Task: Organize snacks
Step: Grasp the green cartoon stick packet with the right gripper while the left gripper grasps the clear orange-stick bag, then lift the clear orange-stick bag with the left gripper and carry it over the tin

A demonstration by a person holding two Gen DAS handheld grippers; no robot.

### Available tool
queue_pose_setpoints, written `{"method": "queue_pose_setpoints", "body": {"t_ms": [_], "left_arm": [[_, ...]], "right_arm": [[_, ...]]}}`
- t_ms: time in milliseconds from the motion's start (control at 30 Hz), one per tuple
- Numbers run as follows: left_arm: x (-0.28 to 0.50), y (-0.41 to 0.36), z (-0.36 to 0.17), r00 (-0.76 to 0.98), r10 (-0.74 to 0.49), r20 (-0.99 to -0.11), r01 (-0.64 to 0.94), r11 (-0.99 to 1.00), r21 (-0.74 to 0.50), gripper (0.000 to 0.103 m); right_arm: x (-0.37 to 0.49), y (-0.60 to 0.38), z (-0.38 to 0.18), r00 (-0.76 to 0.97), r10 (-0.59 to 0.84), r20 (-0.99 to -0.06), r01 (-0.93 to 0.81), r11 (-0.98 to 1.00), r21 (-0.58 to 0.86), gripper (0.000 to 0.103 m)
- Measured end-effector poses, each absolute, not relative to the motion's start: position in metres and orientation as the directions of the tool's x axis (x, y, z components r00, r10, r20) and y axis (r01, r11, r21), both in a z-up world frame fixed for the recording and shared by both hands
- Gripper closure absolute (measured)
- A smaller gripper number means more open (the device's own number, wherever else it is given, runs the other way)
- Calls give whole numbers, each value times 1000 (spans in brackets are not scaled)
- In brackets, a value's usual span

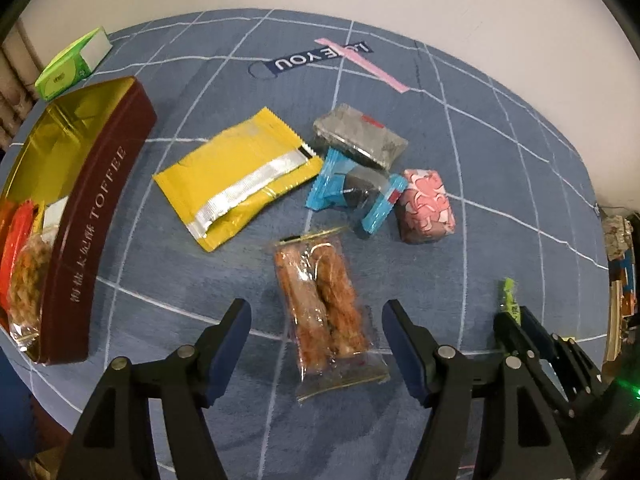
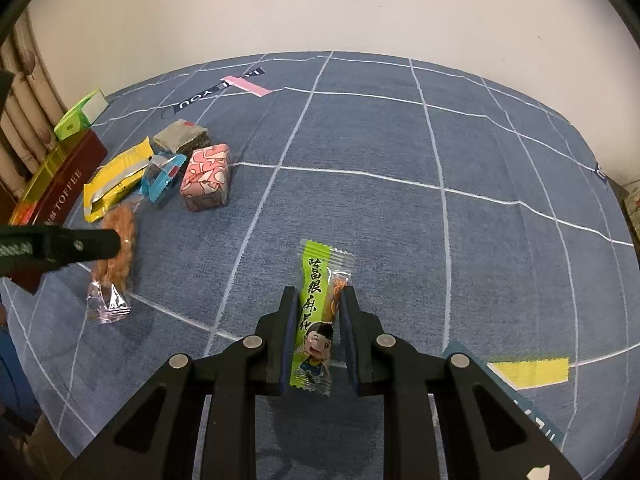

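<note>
- While the left gripper (image 1: 316, 320) points down at the blue checked tabletop (image 1: 500, 184), its fingers stand apart on either side of a clear packet of brown twists (image 1: 326, 304), with a gap between each pad and the wrapper; I cannot tell whether they hover or rest on the cloth.
- At 11 o'clock from that packet lies a yellow pouch (image 1: 236, 176) with a silver strip, and at 1 o'clock a blue-wrapped candy (image 1: 356, 192), a grey packet (image 1: 358, 136) and a pink block (image 1: 426, 206) sit close together.
- At 9 o'clock a dark red toffee tin (image 1: 96, 216) stands open with snacks already inside, and a green box (image 1: 72, 66) lies beyond it at 11 o'clock.
- At 3 o'clock the right gripper (image 1: 516, 316) shows with a green wrapper tip between its fingers.
- From the right wrist, the right gripper (image 2: 319, 300) has its fingers clamped on a green snack stick (image 2: 314, 304), which lies lengthwise between them, its far end pointing to 12 o'clock.
- At 10 o'clock the same cluster appears: pink block (image 2: 206, 178), blue-wrapped candy (image 2: 164, 178), yellow pouch (image 2: 114, 186), grey packet (image 2: 182, 136) and toffee tin (image 2: 60, 196).
- At 9 o'clock one finger of the left gripper (image 2: 80, 246) reaches across the clear packet of brown twists (image 2: 114, 256).
</note>
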State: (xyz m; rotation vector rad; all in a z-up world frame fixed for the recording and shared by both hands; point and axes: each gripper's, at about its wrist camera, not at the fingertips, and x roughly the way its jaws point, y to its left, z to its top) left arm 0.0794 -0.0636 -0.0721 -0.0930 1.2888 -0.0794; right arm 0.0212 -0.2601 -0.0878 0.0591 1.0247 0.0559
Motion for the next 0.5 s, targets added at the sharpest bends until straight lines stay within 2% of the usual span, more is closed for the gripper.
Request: {"method": "queue_pose_setpoints", "body": {"t_ms": [300,367,400,500], "left_arm": [[76,-62,-81,298,-17,-954,34,999,-7,35],[74,-62,-80,305,-13,-952,54,999,3,52],[71,-61,-80,307,-11,-952,64,998,9,57],[70,-61,-80,314,-8,-949,82,996,19,59]], "right_arm": [[20,-263,-87,518,86,-851,-15,996,91,84],[20,-263,-87,517,87,-851,-12,995,94,84],[20,-263,-87,517,86,-852,-11,995,94,84],[19,-263,-86,517,83,-852,-9,996,91,84]]}}
